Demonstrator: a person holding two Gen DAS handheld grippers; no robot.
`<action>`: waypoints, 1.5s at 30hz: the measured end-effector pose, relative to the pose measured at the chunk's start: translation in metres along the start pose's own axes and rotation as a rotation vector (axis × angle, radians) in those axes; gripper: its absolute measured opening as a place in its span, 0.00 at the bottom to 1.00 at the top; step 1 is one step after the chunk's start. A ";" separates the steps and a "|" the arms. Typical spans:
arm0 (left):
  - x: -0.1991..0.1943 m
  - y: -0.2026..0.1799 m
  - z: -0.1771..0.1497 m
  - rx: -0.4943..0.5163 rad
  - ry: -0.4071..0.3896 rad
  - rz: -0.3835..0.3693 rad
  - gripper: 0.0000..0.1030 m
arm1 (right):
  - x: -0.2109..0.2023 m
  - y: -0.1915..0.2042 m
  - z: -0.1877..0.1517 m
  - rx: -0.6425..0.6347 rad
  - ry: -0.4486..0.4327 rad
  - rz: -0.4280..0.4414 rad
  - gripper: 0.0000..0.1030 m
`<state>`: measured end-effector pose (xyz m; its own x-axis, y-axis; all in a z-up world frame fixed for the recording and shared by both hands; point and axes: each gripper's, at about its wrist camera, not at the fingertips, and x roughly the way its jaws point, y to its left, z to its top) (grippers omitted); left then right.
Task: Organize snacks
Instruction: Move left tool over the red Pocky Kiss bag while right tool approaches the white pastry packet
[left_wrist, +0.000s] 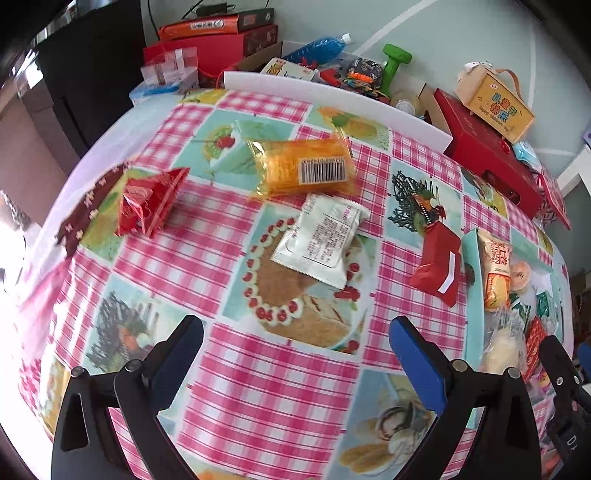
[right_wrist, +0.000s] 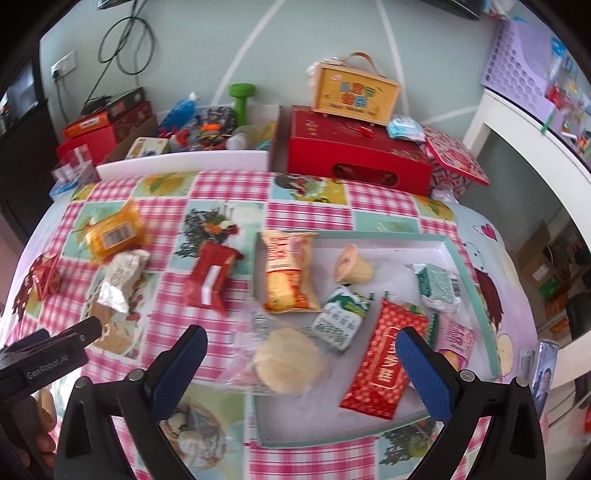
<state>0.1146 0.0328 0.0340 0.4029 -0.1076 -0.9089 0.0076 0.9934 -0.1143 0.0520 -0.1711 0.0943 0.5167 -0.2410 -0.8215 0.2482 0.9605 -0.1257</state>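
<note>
snacks are lying beside and inside the tray (right_wrist: 469, 258). left hand-held gripper (left_wrist: 295, 354) is gaping wide near the white packet (left_wrist: 319, 240), gripping nothing. right hand-held gripper (right_wrist: 301, 362) is spreading wide above the tray, empty.

Left gripper (left_wrist: 295, 339): jaws spread wide, nothing between the blue-padded fingers (left_wrist: 417, 365), held above the surface and tilted down toward it. In the right wrist view it shows at the lower left edge as a black body, gripped by the person's left hand (right_wrist: 35, 424).

Right gripper (right_wrist: 301, 350): jaws likewise spread wide, blue pads (right_wrist: 424, 373) facing inward, nothing clamped, aimed forward and downward. Its black finger shows at the right edge of the left wrist view.
</note>
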 end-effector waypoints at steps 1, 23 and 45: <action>-0.001 0.001 0.000 0.010 -0.005 -0.001 0.98 | 0.001 0.005 0.000 -0.009 0.001 0.010 1.00; 0.004 0.067 0.025 -0.076 0.001 -0.022 0.98 | 0.053 0.084 -0.010 -0.083 0.088 0.229 1.00; 0.016 0.132 0.063 -0.203 -0.033 0.001 0.97 | 0.070 0.083 0.000 -0.022 0.096 0.234 1.00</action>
<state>0.1793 0.1643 0.0296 0.4324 -0.1025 -0.8958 -0.1757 0.9649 -0.1952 0.1090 -0.1083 0.0267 0.4779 0.0013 -0.8784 0.1124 0.9917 0.0626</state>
